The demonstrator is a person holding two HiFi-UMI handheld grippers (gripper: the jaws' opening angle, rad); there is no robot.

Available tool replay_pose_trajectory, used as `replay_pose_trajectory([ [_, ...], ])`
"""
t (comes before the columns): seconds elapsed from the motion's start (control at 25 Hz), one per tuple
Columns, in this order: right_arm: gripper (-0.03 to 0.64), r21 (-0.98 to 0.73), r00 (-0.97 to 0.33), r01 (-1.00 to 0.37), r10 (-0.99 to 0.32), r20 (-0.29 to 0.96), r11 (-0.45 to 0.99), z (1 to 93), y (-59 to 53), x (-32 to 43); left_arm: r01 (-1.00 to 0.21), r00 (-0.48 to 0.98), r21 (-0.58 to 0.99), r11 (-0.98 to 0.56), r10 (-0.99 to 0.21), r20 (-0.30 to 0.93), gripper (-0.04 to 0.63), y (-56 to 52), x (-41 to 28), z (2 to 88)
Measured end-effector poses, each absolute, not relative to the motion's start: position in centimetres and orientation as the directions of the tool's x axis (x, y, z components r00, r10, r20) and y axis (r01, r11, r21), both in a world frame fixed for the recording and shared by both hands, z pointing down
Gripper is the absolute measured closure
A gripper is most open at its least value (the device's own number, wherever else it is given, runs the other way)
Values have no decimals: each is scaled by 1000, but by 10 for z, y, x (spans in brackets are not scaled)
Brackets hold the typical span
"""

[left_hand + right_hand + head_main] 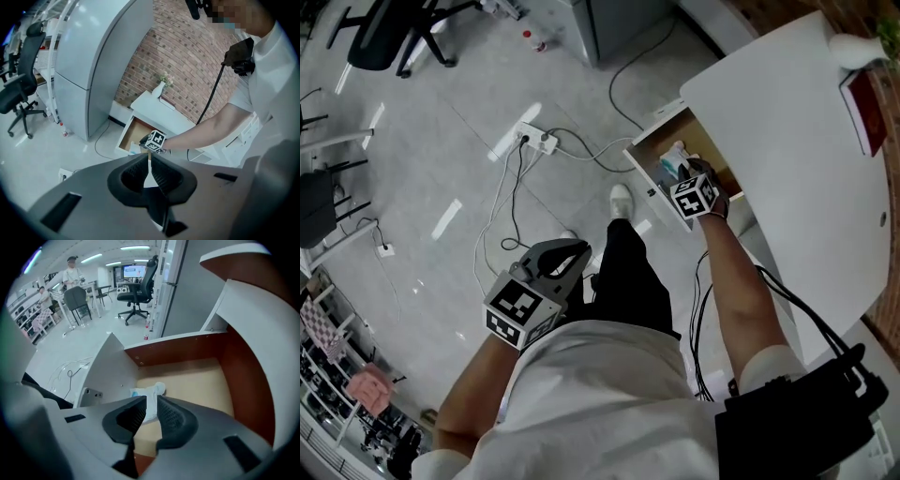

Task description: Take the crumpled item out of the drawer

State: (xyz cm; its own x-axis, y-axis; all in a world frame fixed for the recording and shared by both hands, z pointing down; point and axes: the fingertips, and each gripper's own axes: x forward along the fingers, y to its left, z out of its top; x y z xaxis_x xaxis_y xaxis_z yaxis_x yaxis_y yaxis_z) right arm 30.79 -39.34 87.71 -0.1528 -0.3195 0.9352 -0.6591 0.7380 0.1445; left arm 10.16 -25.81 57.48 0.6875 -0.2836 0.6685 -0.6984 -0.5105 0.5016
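Note:
The drawer (645,148) of a white cabinet stands pulled open, its wooden floor (197,380) bare but for one thing. A crumpled white and blue item (150,390) lies near the drawer's left wall, also seen from the head view as the crumpled item (673,163). My right gripper (151,408) reaches into the drawer, its jaws closed to a narrow gap with the item's white fabric between them. In the head view the right gripper (682,174) sits just over the item. My left gripper (572,251) hangs shut and empty beside the person's leg, far from the drawer (126,136).
The white cabinet top (787,141) carries a red book (865,108) and a white vase (853,47). A power strip (536,141) and loose cables lie on the floor left of the drawer. The person's shoe (621,199) stands close to the drawer front. An office chair (394,28) is far left.

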Motion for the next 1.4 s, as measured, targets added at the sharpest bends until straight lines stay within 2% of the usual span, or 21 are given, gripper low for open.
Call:
replay_pose_trajectory([
  [0.48, 517, 148, -72, -606, -239, 968, 781, 944, -407, 317, -737, 657, 506, -447, -301, 691, 568, -268, 93, 607],
  [0.64, 563, 139, -67, -605, -223, 972, 784, 947, -409, 318, -742, 652, 506, -439, -299, 697, 568, -266, 92, 610],
  [1.04, 584, 153, -70, -658, -262, 962, 737, 921, -403, 315, -738, 657, 500, -453, -310, 687, 568, -265, 84, 597],
  [1.4, 586, 163, -78, -742, -325, 943, 651, 855, -389, 301, -706, 690, 496, -506, -332, 643, 568, -240, 64, 560],
])
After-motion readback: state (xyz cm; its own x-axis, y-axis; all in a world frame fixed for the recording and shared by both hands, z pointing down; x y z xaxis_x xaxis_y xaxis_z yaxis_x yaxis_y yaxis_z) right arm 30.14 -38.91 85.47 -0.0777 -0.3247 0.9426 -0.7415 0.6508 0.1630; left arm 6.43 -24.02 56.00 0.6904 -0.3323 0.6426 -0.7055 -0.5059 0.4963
